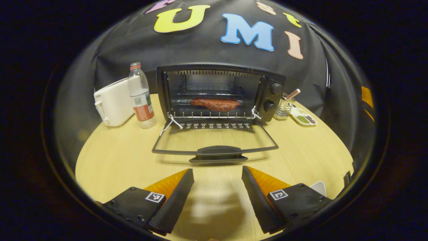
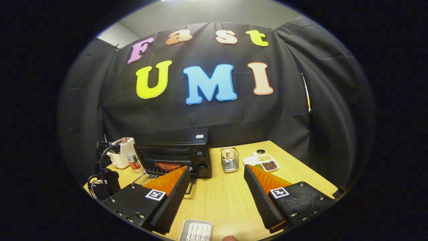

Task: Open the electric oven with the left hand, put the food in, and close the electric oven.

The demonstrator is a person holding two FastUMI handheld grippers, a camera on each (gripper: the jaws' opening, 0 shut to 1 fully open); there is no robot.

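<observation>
Left tool (image 1: 217, 187): fingers spread wide, nothing between, hovering low over tabletop (image 1: 110, 157), aimed straight at oven (image 1: 220, 93). Just ahead of fingertips: oven door (image 1: 215, 147), dropped fully open, lying about flat above the wood w/ handle (image 1: 219, 153) nearest the tool. No contact btwn tool and handle.

Inside oven: food (image 1: 215, 104), a reddish-brown slab, lying on wire rack in middle of cavity. Two knobs on oven's right panel.

Left of oven: clear bottle (image 1: 141, 95) w/ red cap, upright, close to oven's corner; white toaster (image 1: 112, 103) just beyond it, further left. Right of oven: small wire holder (image 1: 284, 107) w/ a stick in it, then white dish (image 1: 303, 117) w/ green and dark bits.

Right tool (image 2: 214, 187): also spread open, empty, held higher and further back, well apart from oven, pointing past oven's right side. Below it at near edge: a white ridged tray (image 2: 196, 231), partly cut off. To its far left: dark rig w/ cables, prob. the other tool, too dim to be sure.

Surface: light wood-grain tabletop, rounded near edge. Room: black cloth wall (image 2: 301, 110) behind and on both sides, pale wall above the cloth.
</observation>
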